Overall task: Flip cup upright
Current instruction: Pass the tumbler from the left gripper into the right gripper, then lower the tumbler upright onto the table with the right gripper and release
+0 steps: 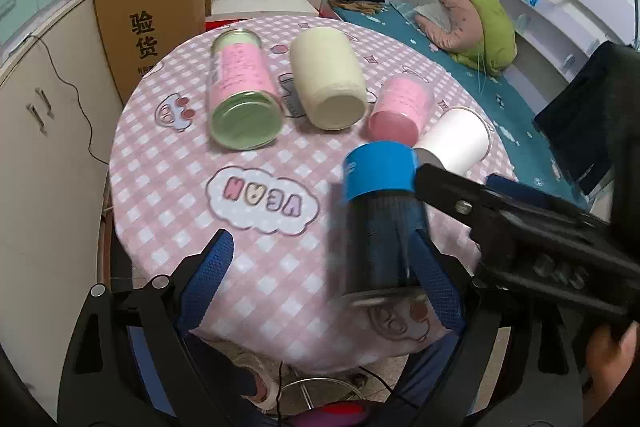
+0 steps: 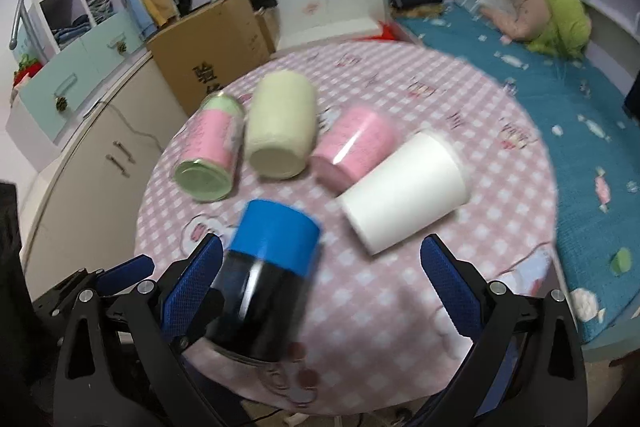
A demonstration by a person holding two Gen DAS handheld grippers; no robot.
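Observation:
A dark cup with a blue band [image 1: 380,219] stands near the front edge of the round table [image 1: 168,171], blurred by motion; it also shows in the right wrist view [image 2: 264,275]. My left gripper [image 1: 324,279] is open, its right finger [image 1: 436,283] beside the cup. My right gripper [image 2: 320,287] is open, its left finger [image 2: 192,279] beside the cup; its body [image 1: 540,227] crosses the left wrist view. A white paper cup [image 2: 404,195] lies on its side behind.
Three more containers lie on their sides at the back: a green-lidded pink jar [image 1: 240,91], a cream cup [image 1: 328,79] and a pink cup [image 1: 400,107]. A cardboard box [image 1: 148,27] stands behind left, cabinets to the left, a bed [image 2: 560,107] to the right.

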